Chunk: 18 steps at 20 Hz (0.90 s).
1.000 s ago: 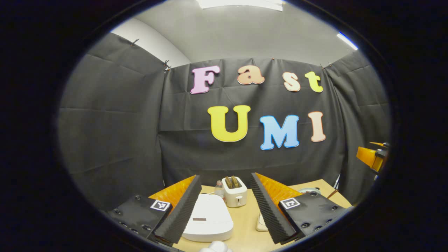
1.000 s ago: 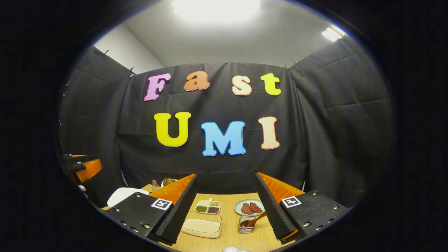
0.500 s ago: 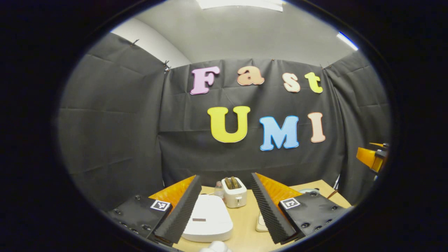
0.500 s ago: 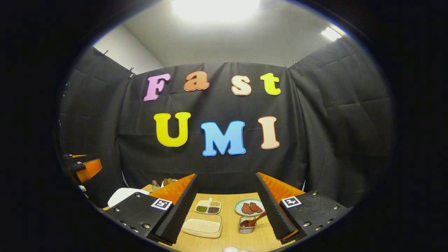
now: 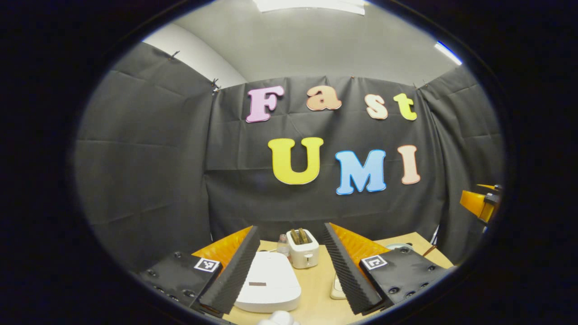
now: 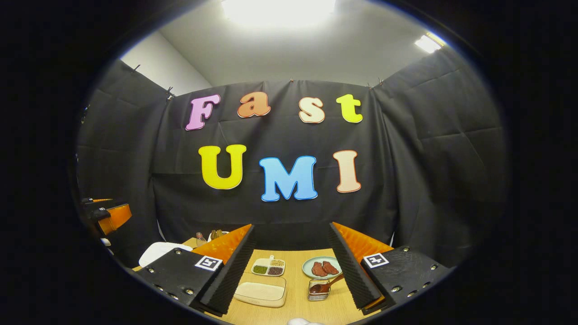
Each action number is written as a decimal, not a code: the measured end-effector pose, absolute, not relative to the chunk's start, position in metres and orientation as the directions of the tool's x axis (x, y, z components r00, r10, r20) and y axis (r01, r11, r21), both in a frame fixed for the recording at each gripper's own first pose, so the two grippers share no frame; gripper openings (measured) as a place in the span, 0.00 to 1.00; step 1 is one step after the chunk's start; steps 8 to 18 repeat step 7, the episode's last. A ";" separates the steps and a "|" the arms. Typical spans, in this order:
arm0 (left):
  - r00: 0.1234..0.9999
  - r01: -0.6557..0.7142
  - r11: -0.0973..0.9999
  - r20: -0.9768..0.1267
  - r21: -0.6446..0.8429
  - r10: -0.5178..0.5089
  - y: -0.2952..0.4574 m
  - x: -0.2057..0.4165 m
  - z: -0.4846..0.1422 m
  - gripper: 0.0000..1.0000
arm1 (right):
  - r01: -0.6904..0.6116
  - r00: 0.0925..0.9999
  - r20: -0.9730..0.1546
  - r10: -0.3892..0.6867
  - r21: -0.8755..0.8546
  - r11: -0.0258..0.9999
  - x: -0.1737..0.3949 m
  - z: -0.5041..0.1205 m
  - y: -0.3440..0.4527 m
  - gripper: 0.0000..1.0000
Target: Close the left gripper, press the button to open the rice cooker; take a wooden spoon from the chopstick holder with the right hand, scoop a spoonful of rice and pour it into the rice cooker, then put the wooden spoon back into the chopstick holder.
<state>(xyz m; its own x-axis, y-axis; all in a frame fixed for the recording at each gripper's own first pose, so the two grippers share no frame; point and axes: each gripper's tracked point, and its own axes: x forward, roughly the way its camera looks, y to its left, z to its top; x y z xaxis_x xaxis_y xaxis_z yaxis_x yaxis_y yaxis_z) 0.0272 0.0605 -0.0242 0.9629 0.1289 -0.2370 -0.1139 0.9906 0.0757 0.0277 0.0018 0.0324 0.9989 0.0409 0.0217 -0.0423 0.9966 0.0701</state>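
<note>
Rice cooker (image 5: 269, 282), lid down, sits on table (image 5: 316, 293) between wide-apart jaws of left gripper (image 5: 291, 266); toaster (image 5: 303, 248) beyond. Right gripper (image 6: 291, 266) jaws wide, empty; spoon (image 6: 326, 285) rests in holder (image 6: 318, 290) near right finger; rice box (image 6: 260, 291) left.

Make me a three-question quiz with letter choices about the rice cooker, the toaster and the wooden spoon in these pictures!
1. Where does the toaster stand?
A. behind the rice cooker
B. on top of the rice cooker
C. on the floor

2. How many red pieces lie on the green plate?
A. five
B. none
C. two

3. What is the rice cooker's lid doing?
A. standing open
B. lying shut
C. missing

Answers: 1 A, in the left gripper view the toaster stands farther back on the table. 2 C, two pieces lie side by side. 3 B, the white top lies flat, and the wooden spoon rests in the chopstick holder.
</note>
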 end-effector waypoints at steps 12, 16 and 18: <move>0.964 -0.114 0.991 -0.234 0.073 0.128 0.060 0.028 -0.023 1.00 | -0.039 0.999 0.025 0.037 0.071 0.997 0.029 0.034 0.001 0.98; 0.964 -0.114 0.991 -0.234 0.073 0.128 0.060 0.028 -0.023 1.00 | -0.039 0.999 0.025 0.037 0.071 0.997 0.029 0.034 0.001 0.98; 0.964 -0.114 0.991 -0.234 0.073 0.128 0.060 0.028 -0.023 1.00 | -0.039 0.999 0.025 0.037 0.071 0.997 0.029 0.034 0.001 0.98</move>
